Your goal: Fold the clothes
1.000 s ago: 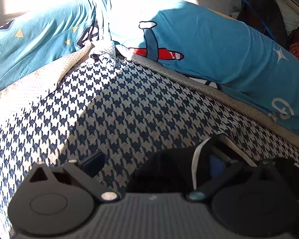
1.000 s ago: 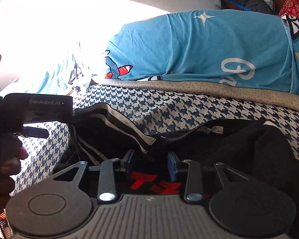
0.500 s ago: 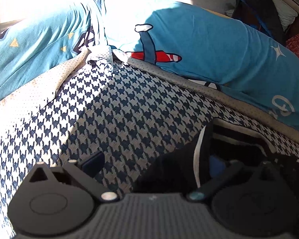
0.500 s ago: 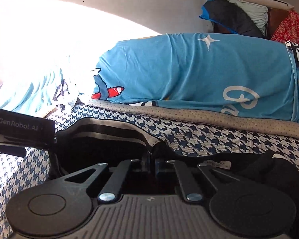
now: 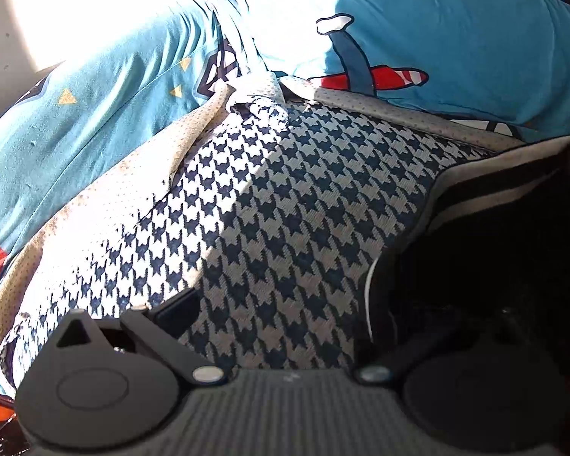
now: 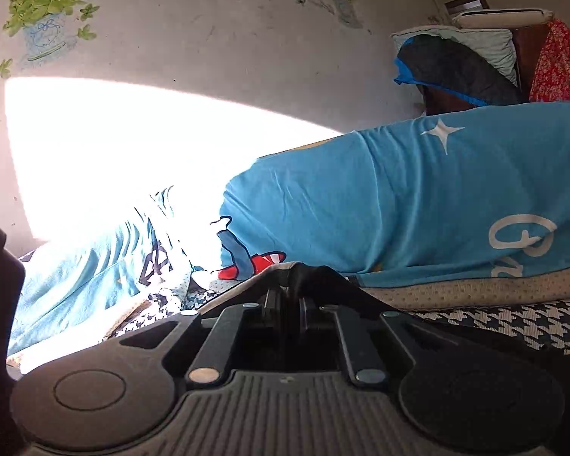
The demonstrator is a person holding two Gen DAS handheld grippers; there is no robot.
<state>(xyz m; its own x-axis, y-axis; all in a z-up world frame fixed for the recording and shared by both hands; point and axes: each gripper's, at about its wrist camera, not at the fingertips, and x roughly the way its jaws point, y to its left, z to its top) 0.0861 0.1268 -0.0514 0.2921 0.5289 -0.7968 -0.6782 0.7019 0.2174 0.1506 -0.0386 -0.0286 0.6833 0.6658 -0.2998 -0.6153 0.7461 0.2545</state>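
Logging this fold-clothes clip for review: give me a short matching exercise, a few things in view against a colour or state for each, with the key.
Things:
1. black garment
2. blue pillow
3. bed cover
4. left gripper

Colours or states:
A. navy and white houndstooth pattern
B. wide apart over the bed cover, one finger hidden in dark cloth
C. pinched in the right gripper, whose jaws are easing open
D. printed with a white star and a red and white plane

Pairs: 1-C, 2-D, 3-A, 4-B
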